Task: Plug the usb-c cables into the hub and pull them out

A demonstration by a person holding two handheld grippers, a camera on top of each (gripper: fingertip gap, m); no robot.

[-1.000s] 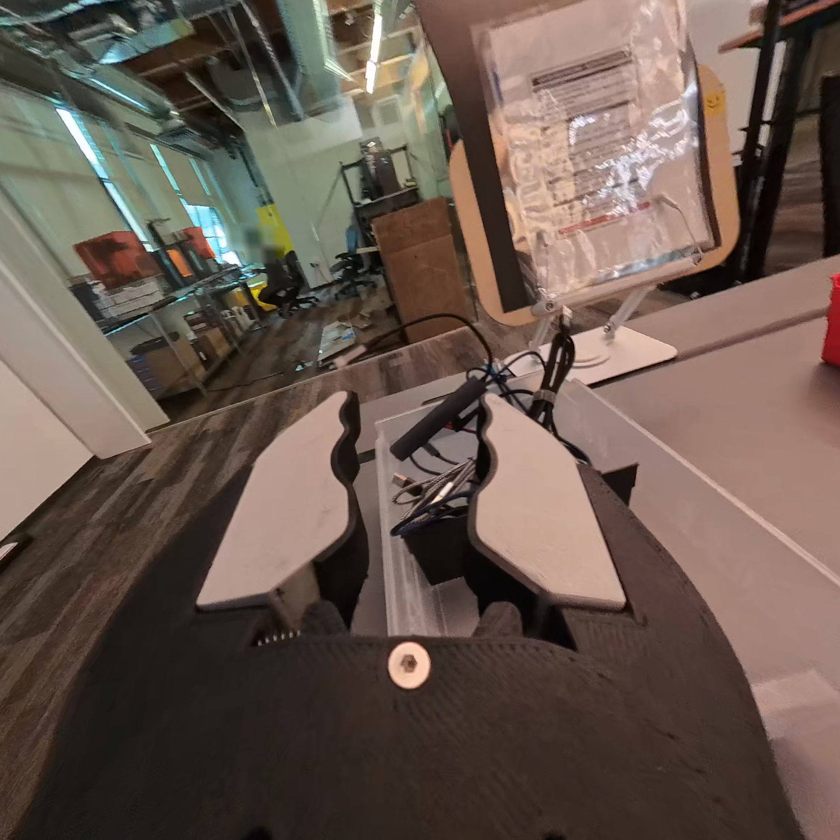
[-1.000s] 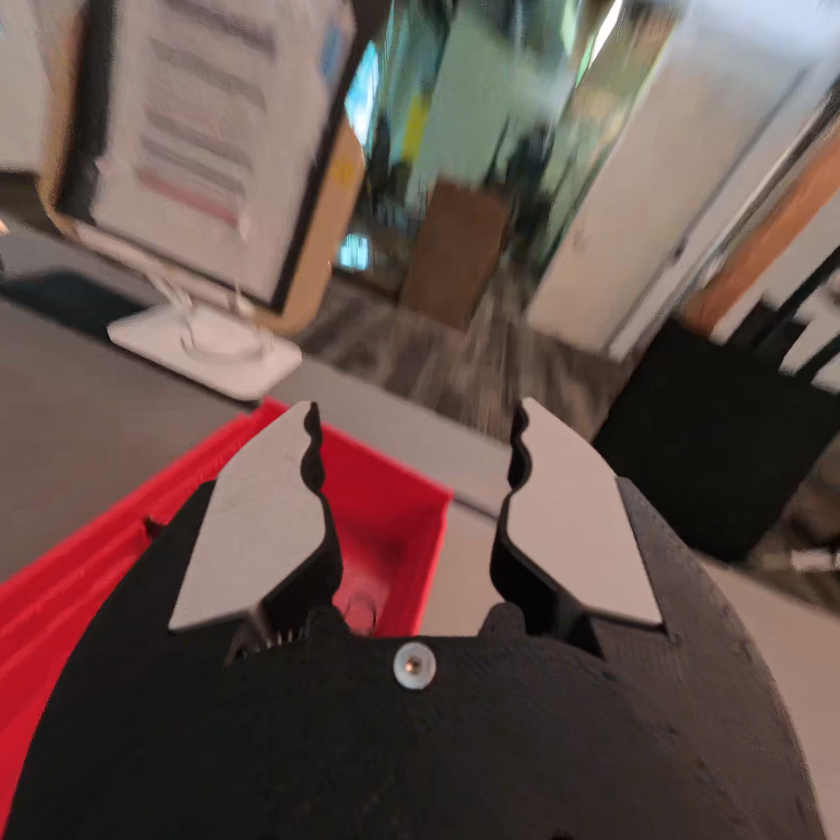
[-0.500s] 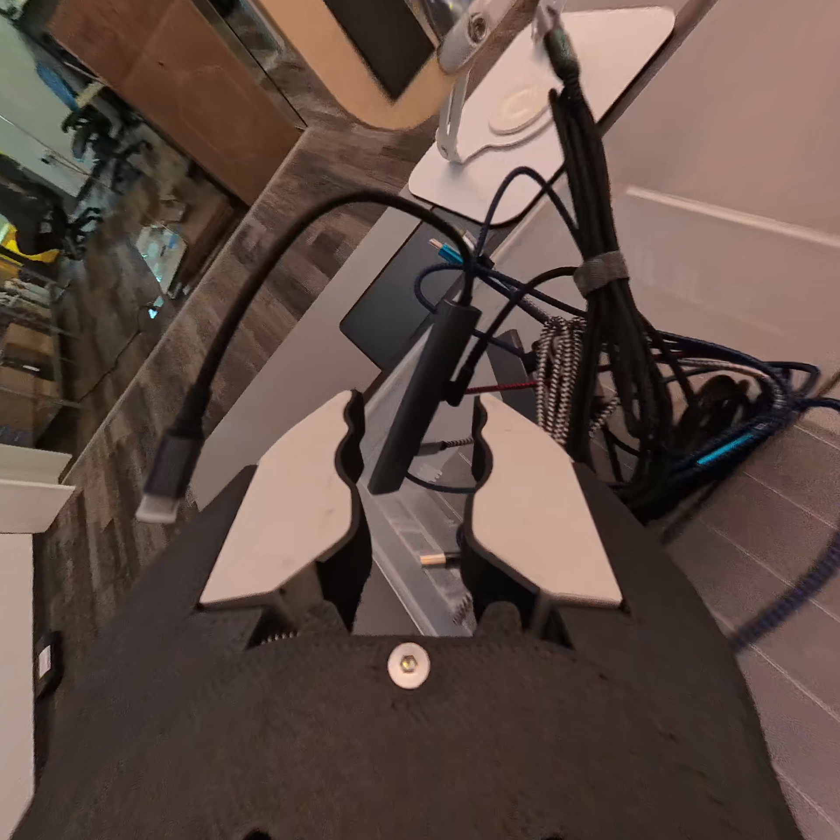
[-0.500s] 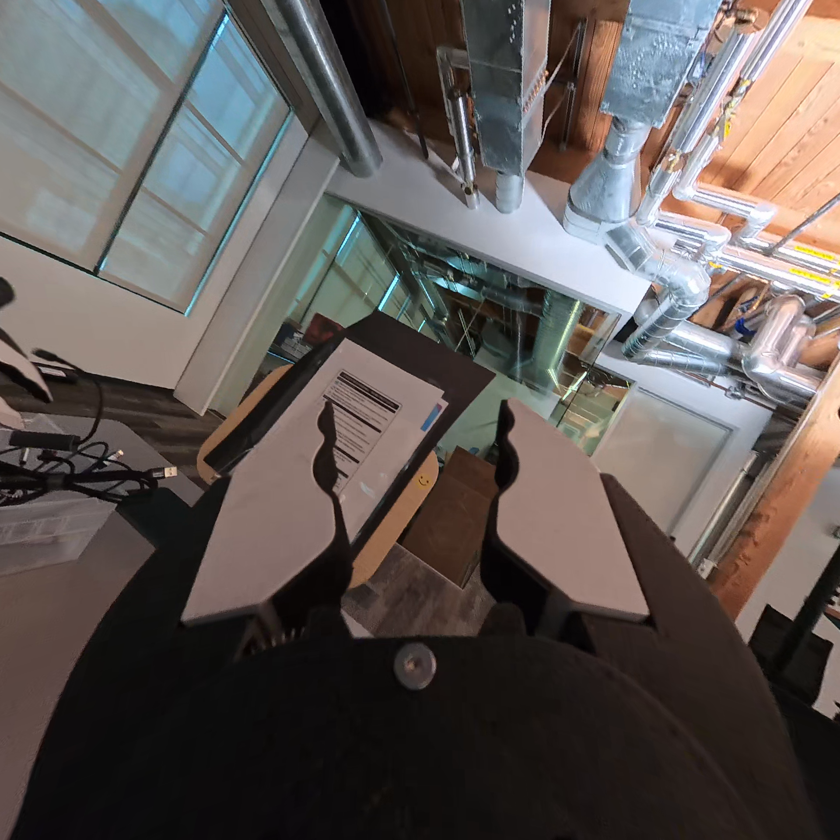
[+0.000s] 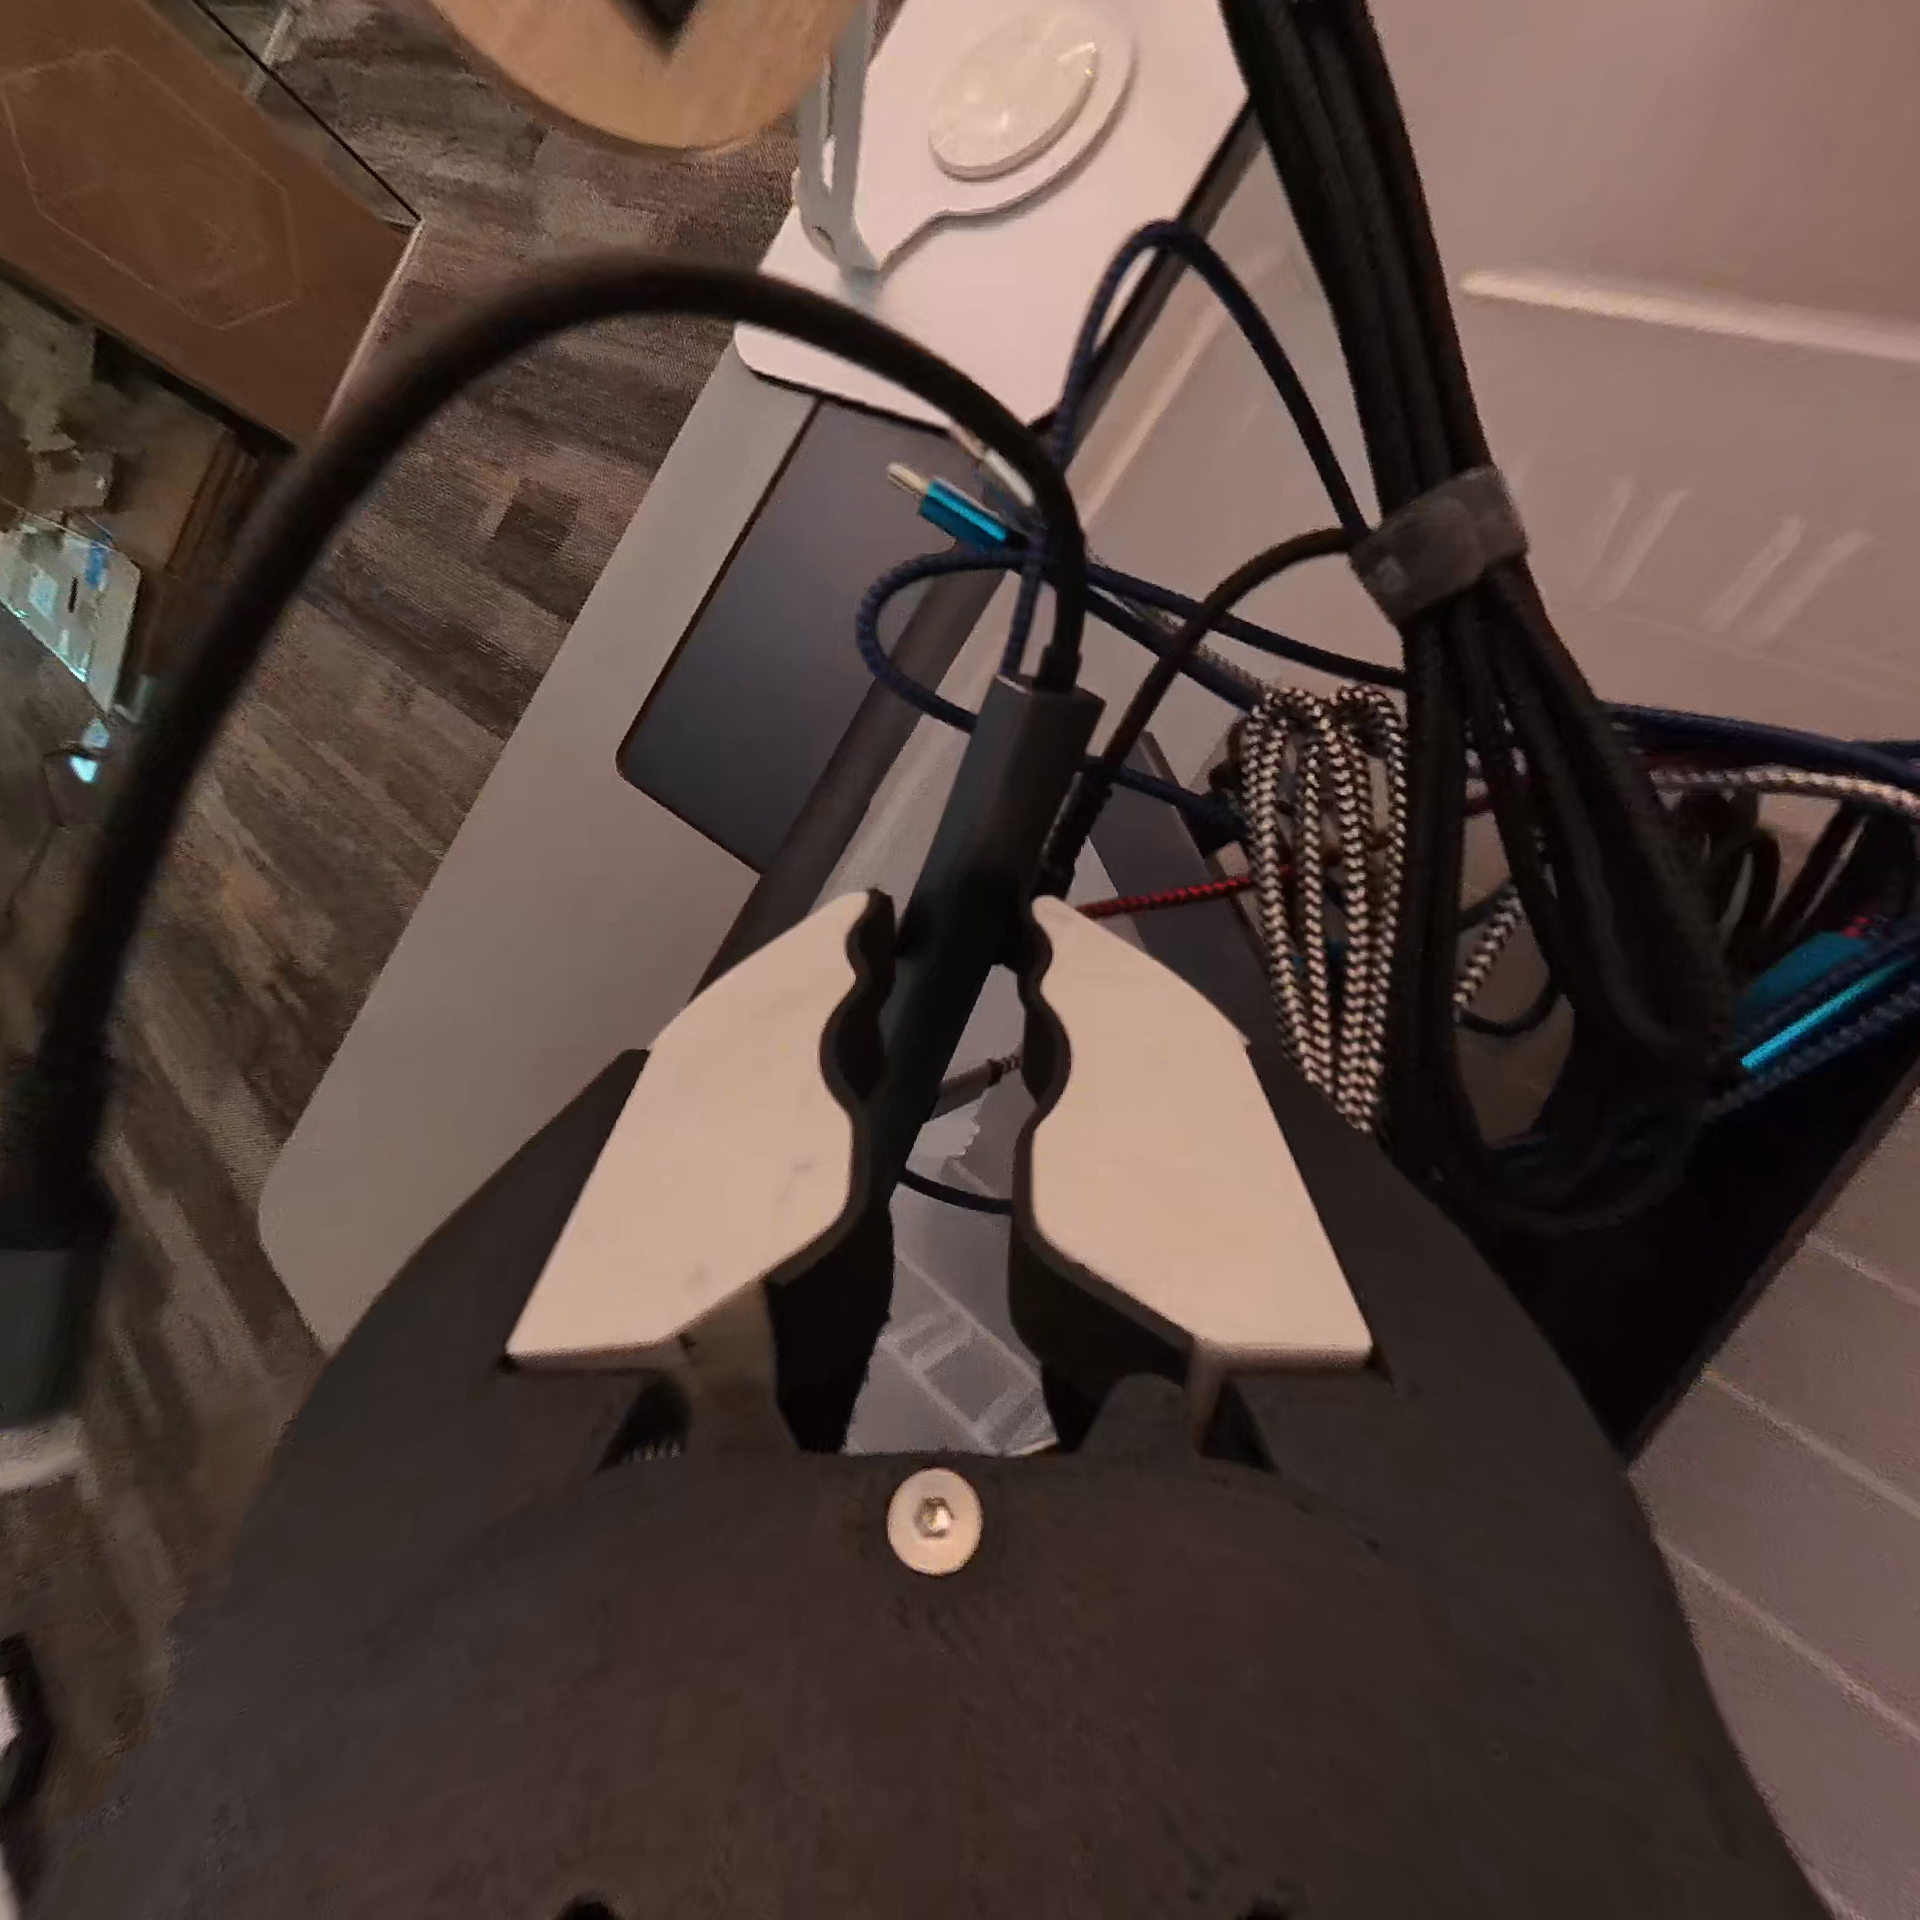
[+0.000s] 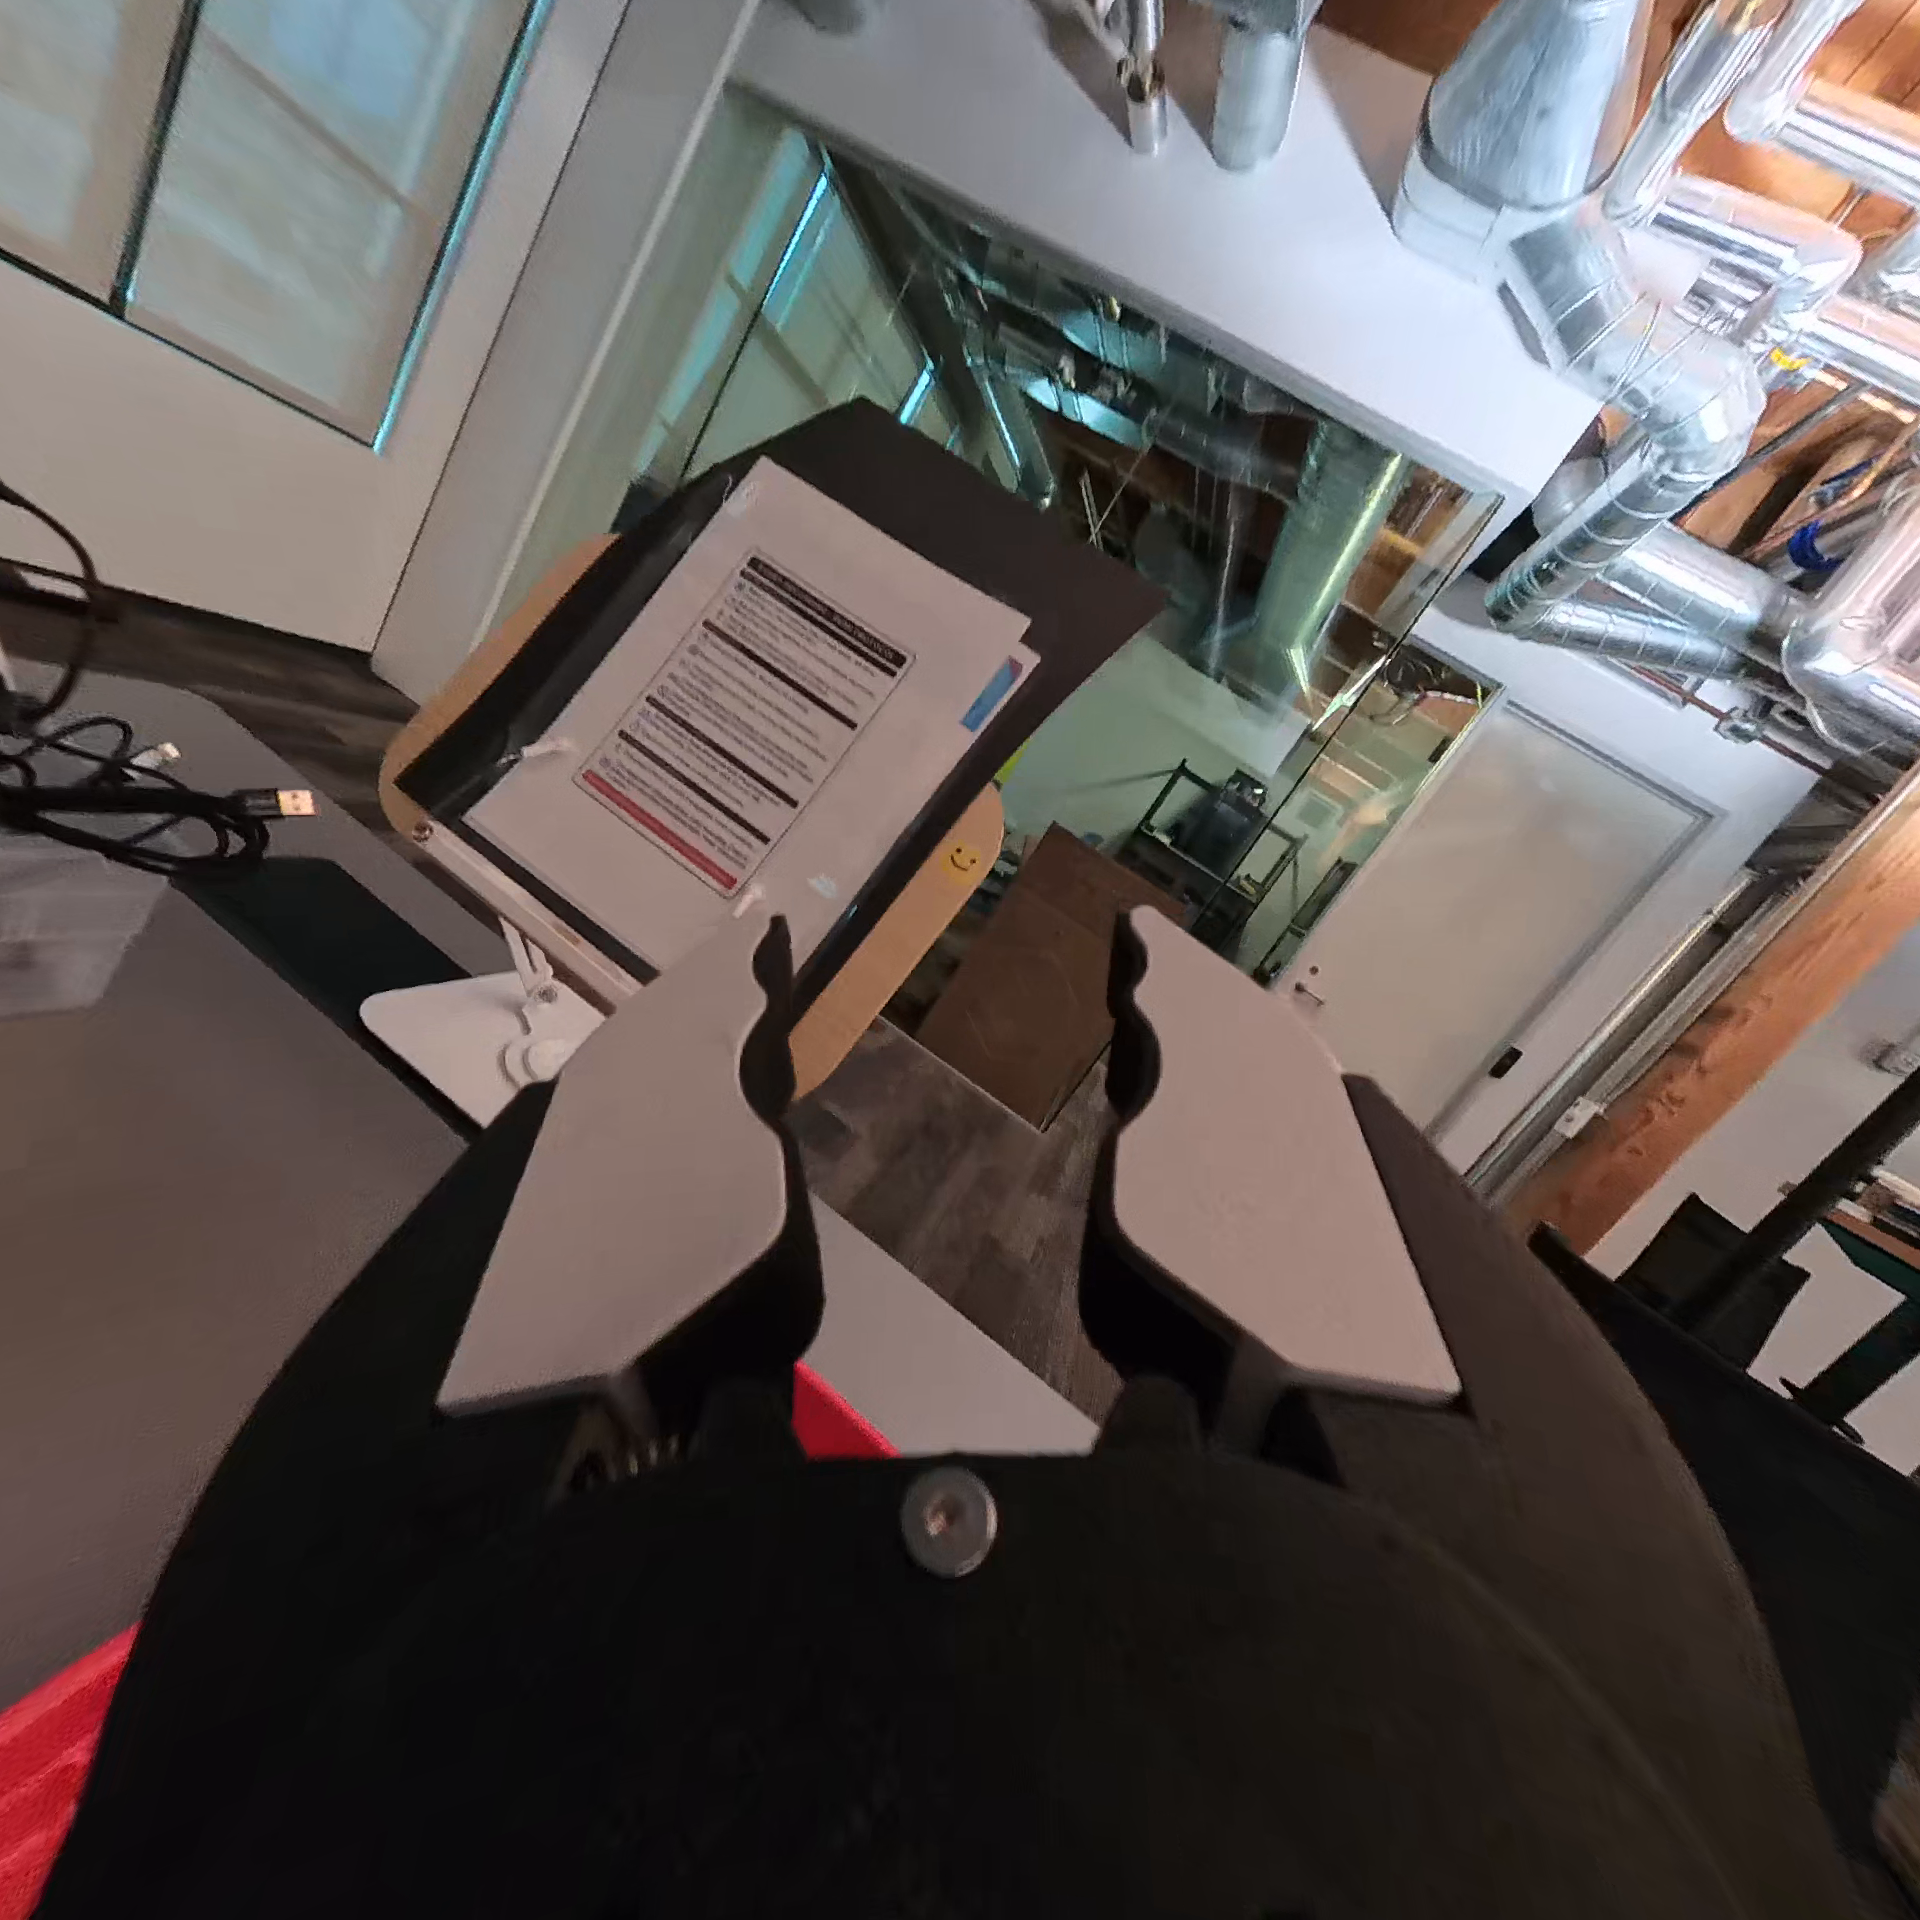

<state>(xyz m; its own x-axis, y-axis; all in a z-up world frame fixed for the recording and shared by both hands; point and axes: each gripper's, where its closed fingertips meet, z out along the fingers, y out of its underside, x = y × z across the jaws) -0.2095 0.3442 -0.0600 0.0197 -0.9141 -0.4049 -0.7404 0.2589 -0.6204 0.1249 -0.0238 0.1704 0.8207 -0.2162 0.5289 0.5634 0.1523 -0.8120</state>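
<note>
Two grippers are up, each doing something different. The left gripper has its jaws drawn nearly together around the slim dark hub, whose body runs up between the fingers; the hub's own black lead arches away over the floor to the left. Just beyond lies a tangle of usb-c cables, blue, black and checkered braid, heaped in a clear bin on the grey surface. The right gripper hangs with its jaws spread and nothing between them, pointing at a paper sheet on a stand; a red bin sits below it.
</note>
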